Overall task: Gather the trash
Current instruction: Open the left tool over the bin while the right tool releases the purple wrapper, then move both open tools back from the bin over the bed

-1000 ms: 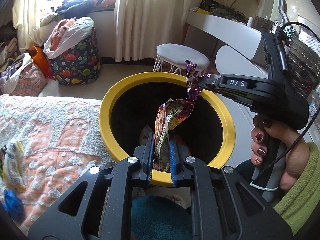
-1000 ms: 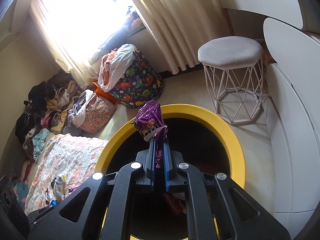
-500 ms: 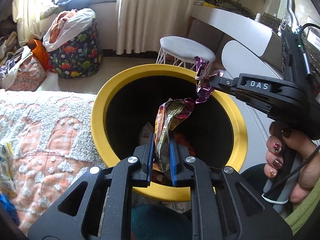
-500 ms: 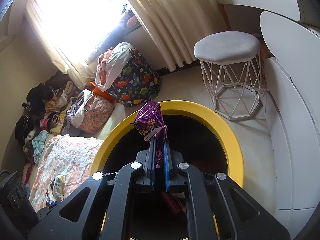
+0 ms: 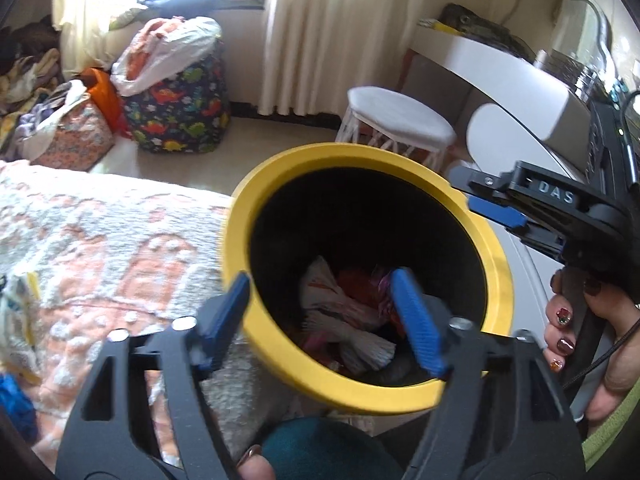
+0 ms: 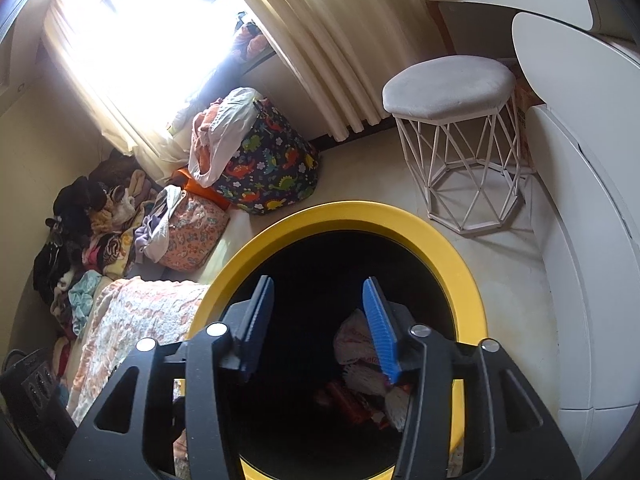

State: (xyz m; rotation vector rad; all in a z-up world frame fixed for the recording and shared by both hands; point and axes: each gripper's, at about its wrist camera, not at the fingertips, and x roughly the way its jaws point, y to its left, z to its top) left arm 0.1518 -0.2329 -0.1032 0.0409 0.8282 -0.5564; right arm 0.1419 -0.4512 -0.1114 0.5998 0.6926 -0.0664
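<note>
With both sets of jaws just opened and nothing between them, left gripper (image 5: 320, 308) wide, right gripper (image 6: 318, 320) about half apart, both over yellow-rimmed bin (image 5: 496, 280). Wrappers (image 5: 344, 320) down inside, at 6 o'clock of bin floor, possibly crumpled. Light, thin, crinkly, slippery film; best pinched at a bunched fold.

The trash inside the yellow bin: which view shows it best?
Left wrist view: the wrappers lie lit at the bottom of the yellow bin. The right wrist view shows them darker and partly hidden behind its tongs.
</note>
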